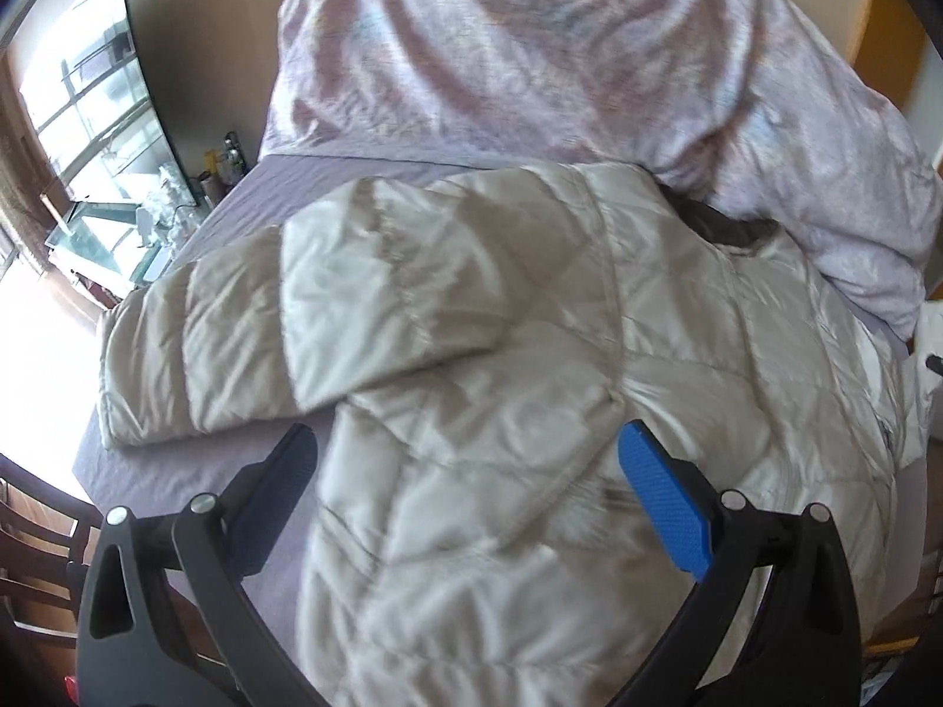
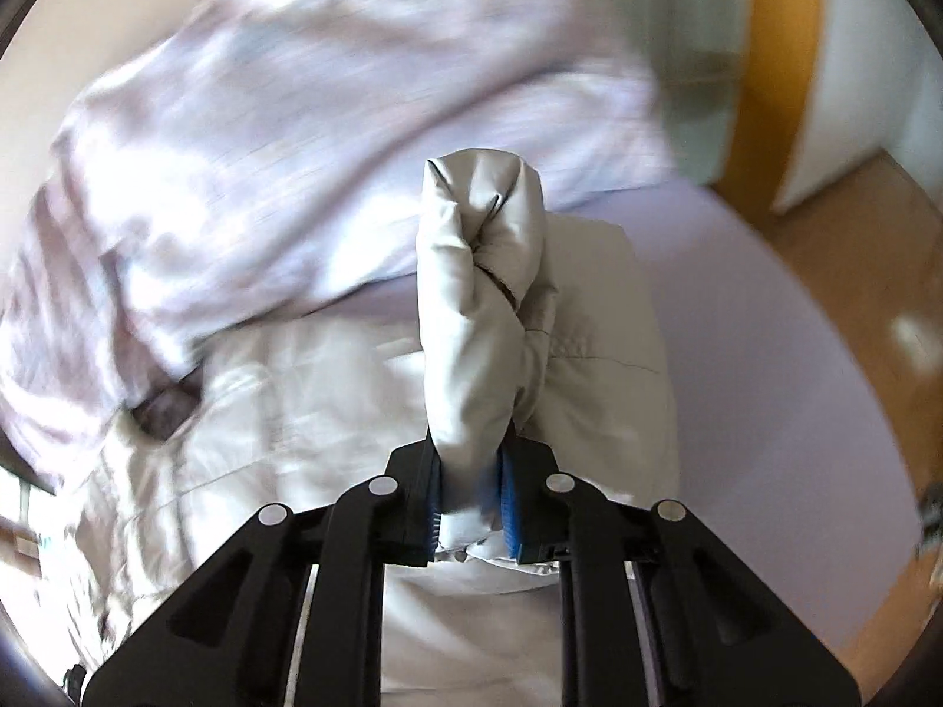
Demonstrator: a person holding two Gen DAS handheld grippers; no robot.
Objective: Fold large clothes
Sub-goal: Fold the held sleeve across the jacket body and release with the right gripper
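Jacket (image 1: 471, 353), pale quilted, lay spread on the bed (image 1: 194, 471) over a lilac sheet, with 1 sleeve (image 1: 247, 324) folded across its front. A rumpled duvet (image 1: 530, 59) was bunched at the head of the bed, touching the jacket's dark collar (image 1: 731, 227). The left gripper (image 1: 468, 448) hovered above the jacket's lower part, jaws spread wide and holding nothing. The right gripper (image 2: 471, 492) had its jaws pinching the other sleeve (image 2: 477, 294), which stood up from between them.

Bed (image 1: 194, 471), lilac sheet: cream quilted jacket (image 1: 471, 353) spread flat; crumpled pale duvet (image 1: 530, 59) heaped behind, overlapping collar.
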